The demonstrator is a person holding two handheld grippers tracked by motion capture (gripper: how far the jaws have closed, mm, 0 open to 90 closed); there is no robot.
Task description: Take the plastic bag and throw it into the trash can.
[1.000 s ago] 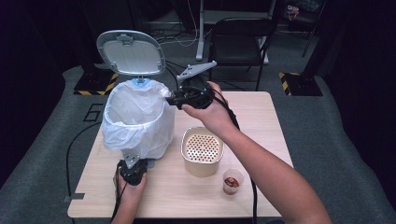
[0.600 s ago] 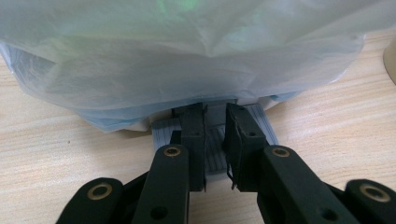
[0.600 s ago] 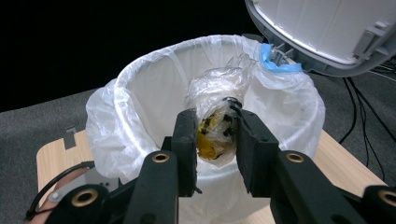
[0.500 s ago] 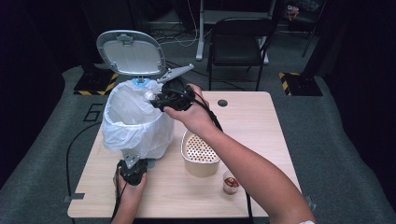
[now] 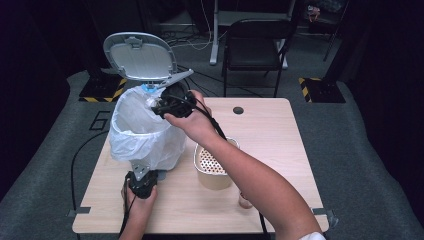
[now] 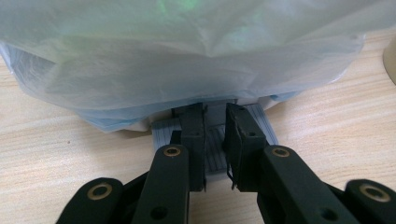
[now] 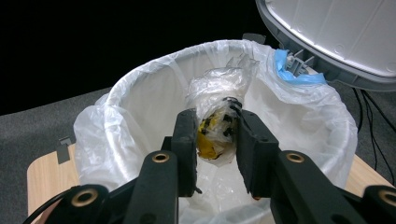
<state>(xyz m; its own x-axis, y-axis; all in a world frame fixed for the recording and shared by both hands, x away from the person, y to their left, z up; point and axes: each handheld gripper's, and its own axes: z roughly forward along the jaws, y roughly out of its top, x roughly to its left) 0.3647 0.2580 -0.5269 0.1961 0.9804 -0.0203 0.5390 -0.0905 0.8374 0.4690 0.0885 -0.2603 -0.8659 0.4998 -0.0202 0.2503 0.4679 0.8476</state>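
Right tongs (image 7: pixel 215 140), forearm extended over the white-lined pedal bin (image 5: pixel 145 132), clamp a crumpled clear plastic bag with yellow scraps (image 7: pixel 217 119) above its opening. Left tongs (image 6: pixel 215 140), resting low on the wooden bench (image 5: pixel 280 130), are closed on the bin's grey ribbed pedal (image 6: pixel 215 144).

bench (image 5: pixel 280 135): pale wood-grain top, smooth, matt
bin liner (image 5: pixel 135 135): thin translucent white plastic film, crinkled, faint sheen
bin lid (image 5: pixel 140 55): grey moulded plastic, smooth
small bag (image 7: pixel 217 126): clear crumpled plastic wrap
hand-held gripper (image 7: pixel 215 140): black matt plastic
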